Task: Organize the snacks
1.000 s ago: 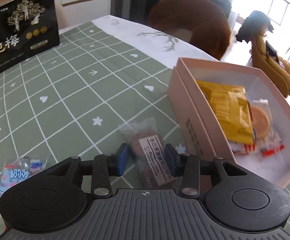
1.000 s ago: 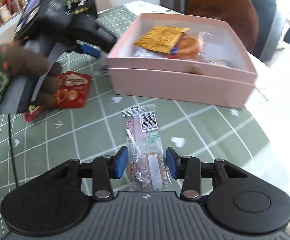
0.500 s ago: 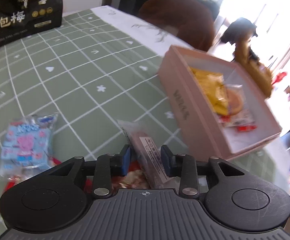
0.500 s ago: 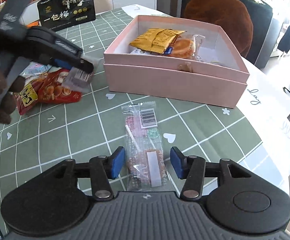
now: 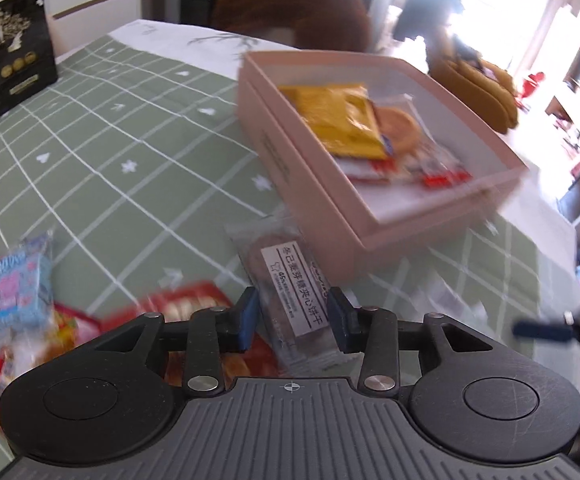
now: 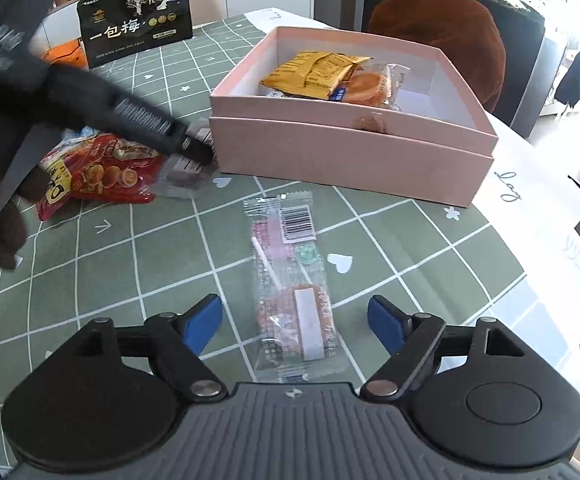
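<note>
My left gripper [image 5: 292,320] is shut on a brown biscuit pack with a white label [image 5: 290,280] and holds it just off the table beside the pink box [image 5: 310,184]. The same gripper [image 6: 197,152] and pack [image 6: 183,174] show in the right wrist view, next to the box's left corner [image 6: 330,152]. The box holds a yellow packet [image 6: 314,74] and a round cake [image 6: 366,88]. My right gripper [image 6: 296,322] is open around the near end of a clear lollipop pack [image 6: 290,276], which lies flat on the table.
A red snack bag [image 6: 97,168] and a blue-pink milk candy pack [image 5: 13,280] lie on the green checked tablecloth [image 6: 89,248]. A black plum bag [image 6: 137,20] stands at the back. A brown chair [image 6: 450,28] is behind the box. The table edge is to the right.
My right gripper has opened wide and let go of the lollipop pack. My left gripper has carried the biscuit pack closer to the pink box.
</note>
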`<state>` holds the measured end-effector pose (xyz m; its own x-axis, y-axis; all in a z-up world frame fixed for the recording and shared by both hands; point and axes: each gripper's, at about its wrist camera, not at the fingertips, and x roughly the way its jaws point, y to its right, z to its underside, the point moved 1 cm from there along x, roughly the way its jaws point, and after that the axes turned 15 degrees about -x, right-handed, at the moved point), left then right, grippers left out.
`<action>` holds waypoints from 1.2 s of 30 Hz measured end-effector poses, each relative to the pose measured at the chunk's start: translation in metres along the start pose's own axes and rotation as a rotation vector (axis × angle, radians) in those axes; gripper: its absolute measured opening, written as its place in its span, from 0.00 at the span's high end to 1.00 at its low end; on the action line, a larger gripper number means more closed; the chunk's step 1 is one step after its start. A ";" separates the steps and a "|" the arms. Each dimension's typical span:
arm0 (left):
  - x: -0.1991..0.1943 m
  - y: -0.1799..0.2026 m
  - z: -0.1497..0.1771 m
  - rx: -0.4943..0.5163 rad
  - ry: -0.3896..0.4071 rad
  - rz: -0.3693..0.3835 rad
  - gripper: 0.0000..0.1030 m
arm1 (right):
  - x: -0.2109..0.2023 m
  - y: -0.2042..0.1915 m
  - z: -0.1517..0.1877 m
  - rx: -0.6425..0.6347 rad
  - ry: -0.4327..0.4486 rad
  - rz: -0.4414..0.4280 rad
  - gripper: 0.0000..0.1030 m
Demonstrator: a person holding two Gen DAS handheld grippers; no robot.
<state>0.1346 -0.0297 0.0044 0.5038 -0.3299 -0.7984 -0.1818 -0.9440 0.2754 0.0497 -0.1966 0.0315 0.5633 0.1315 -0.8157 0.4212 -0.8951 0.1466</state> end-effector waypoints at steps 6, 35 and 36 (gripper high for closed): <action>-0.017 0.004 0.027 -0.009 -0.014 0.035 0.58 | -0.002 0.004 0.007 0.014 0.011 0.015 0.18; -0.038 0.017 0.062 -0.123 -0.012 -0.048 0.60 | 0.008 0.012 0.000 0.001 -0.038 -0.013 0.00; -0.038 0.017 0.061 -0.125 -0.012 -0.050 0.60 | 0.009 0.012 0.000 0.004 -0.040 -0.011 0.00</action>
<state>0.0608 -0.0332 0.0065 0.4995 -0.2827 -0.8189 -0.0492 -0.9530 0.2990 0.0598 -0.2066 0.0265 0.5302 0.1241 -0.8387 0.4239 -0.8955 0.1355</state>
